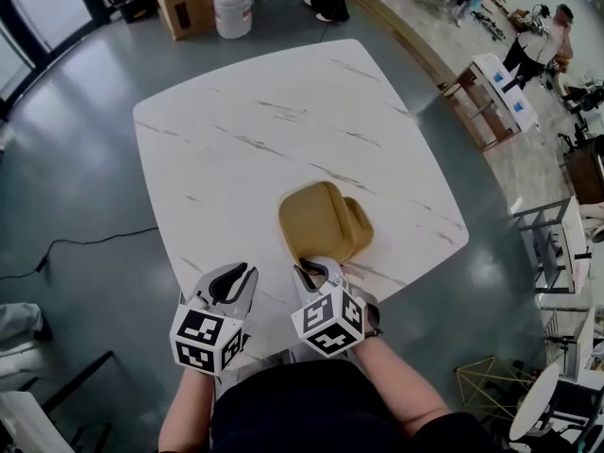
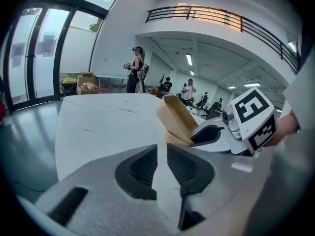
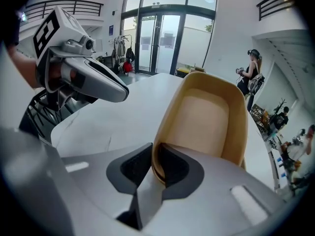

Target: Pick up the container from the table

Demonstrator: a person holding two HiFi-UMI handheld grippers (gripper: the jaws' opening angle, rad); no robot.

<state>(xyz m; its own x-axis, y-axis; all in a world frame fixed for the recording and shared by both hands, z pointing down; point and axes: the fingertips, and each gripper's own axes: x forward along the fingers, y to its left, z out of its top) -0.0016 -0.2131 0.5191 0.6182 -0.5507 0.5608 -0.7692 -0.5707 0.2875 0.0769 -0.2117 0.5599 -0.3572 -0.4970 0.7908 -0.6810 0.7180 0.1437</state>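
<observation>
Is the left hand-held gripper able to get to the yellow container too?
Probably yes. The left hand-held gripper hangs just beside the container, with only bare table between them. The right hand-held gripper is pinching the near rim, so that spot is taken.

Floor (image 1: 75,159): grey, glossy, all round the white marble-veined table (image 1: 236,111). Far ahead of the left gripper (image 1: 233,279), past the table's far edge: cardboard box (image 1: 184,6) and clear water jug (image 1: 233,8). Out to that gripper's left, a black cable (image 1: 104,242) lies on the floor. Right of the right gripper (image 1: 316,271): metal-frame rack (image 1: 566,243); further ahead on that side, a small wooden stand (image 1: 477,107). Tall glass doors (image 3: 157,38) admit daylight. Railed balcony (image 2: 216,17) on a white wall; ceiling strip lights (image 2: 189,59) on.
</observation>
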